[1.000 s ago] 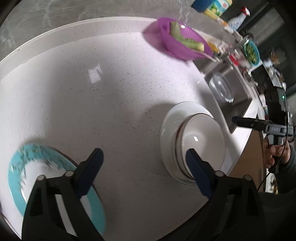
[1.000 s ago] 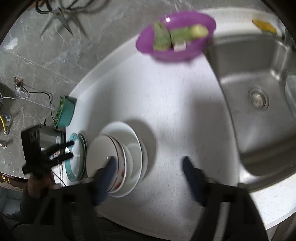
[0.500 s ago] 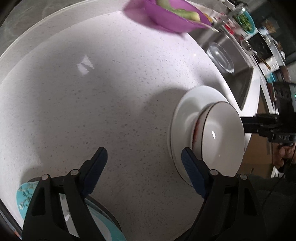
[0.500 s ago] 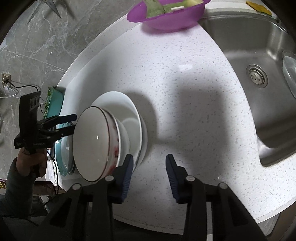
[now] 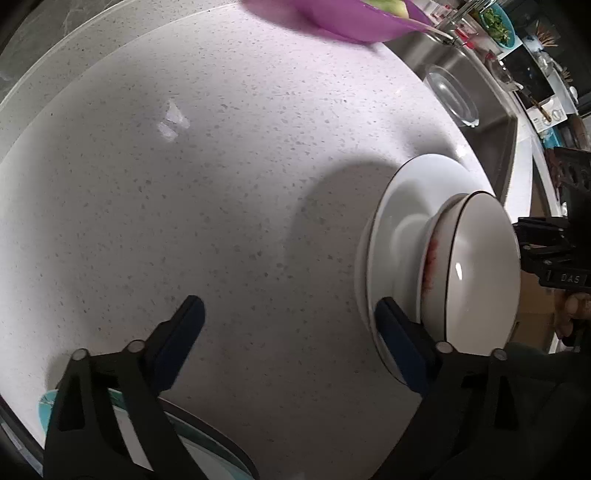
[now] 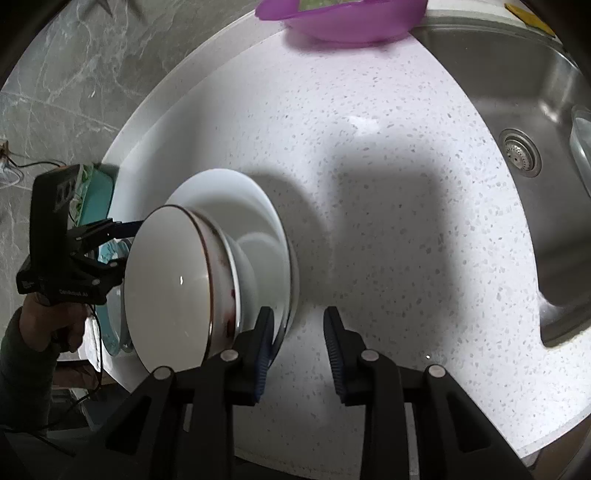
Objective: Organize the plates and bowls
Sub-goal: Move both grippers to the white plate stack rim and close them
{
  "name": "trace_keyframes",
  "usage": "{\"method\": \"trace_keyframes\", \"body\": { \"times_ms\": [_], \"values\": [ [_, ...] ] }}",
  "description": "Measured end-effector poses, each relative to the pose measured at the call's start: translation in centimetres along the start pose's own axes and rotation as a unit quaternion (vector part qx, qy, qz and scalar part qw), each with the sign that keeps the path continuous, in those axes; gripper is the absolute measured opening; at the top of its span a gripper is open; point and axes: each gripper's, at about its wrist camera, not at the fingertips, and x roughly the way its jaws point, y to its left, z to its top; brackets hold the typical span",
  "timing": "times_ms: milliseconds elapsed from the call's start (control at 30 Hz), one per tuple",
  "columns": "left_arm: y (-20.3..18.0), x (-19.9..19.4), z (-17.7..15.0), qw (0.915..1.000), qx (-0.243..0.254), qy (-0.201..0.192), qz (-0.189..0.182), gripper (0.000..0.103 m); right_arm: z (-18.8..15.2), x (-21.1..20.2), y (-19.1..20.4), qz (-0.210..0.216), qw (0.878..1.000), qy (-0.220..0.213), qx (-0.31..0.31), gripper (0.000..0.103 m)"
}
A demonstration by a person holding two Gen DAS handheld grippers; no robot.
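A speckled white counter meets grey marble wall, the white bowls nested on white plates near its edge; only the right view shows the sink drain, right gripper closing on nothing, while the left gripper opens wide, empty, over a teal plate

A white speckled desk curves beneath a grey marbled wall. A stainless steel sink, its round drain visible, is set into the desk on the right wrist view's right side, with a clear glass dish inside it. A purple plastic basin holding green vegetables sits at the desk's far edge, just beside the sink. A black cable trails along the wall.
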Motion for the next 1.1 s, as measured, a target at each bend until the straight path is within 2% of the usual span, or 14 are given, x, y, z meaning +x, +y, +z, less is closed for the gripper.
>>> {"method": "trace_keyframes", "body": {
  "times_ms": [200, 333, 467, 567, 600, 700, 767, 833, 900, 1100],
  "values": [
    [0.4, -0.1, 0.6, 0.9999, 0.005, -0.009, 0.005, 0.097, -0.1, 0.2, 0.1, -0.011, 1.000, 0.001, -0.004, 0.033],
    [0.2, -0.2, 1.0, 0.9998, 0.011, -0.013, 0.007, 0.095, 0.0, 0.5, 0.0, -0.019, 1.000, 0.006, 0.011, 0.042],
    [0.1, 0.1, 1.4, 0.9999, 0.012, -0.009, -0.001, 0.092, 0.1, 0.6, 0.2, -0.023, 1.000, 0.003, 0.007, 0.039],
    [-0.2, 0.6, 1.6, 0.9997, 0.015, -0.006, -0.019, 0.076, 0.1, 0.8, 0.1, -0.012, 1.000, 0.000, 0.014, 0.035],
    [-0.2, 0.6, 1.7, 0.9995, 0.013, -0.005, -0.027, 0.072, 0.2, 0.9, 0.3, -0.006, 1.000, -0.001, 0.016, 0.029],
    [-0.1, 0.7, 1.8, 0.9995, 0.004, -0.008, -0.032, 0.070, 0.4, 0.9, 0.4, -0.005, 1.000, -0.001, 0.014, 0.027],
    [-0.3, 0.7, 1.9, 0.9990, 0.005, -0.008, -0.043, 0.060, 0.4, 1.0, 0.3, -0.003, 1.000, 0.001, 0.019, 0.027],
    [-0.6, 0.7, 1.9, 0.9985, 0.003, -0.007, -0.054, 0.043, 0.3, 1.1, 0.3, 0.002, 1.000, 0.005, 0.024, 0.027],
    [-1.1, 0.7, 2.0, 0.9976, 0.010, -0.004, -0.069, 0.034, 0.4, 1.2, 0.3, 0.005, 1.000, 0.009, 0.025, 0.027],
    [-1.2, 0.8, 2.1, 0.9954, 0.002, 0.004, -0.096, 0.022, 0.7, 1.5, -0.4, 0.027, 0.998, 0.027, 0.046, 0.026]
  ]
}}
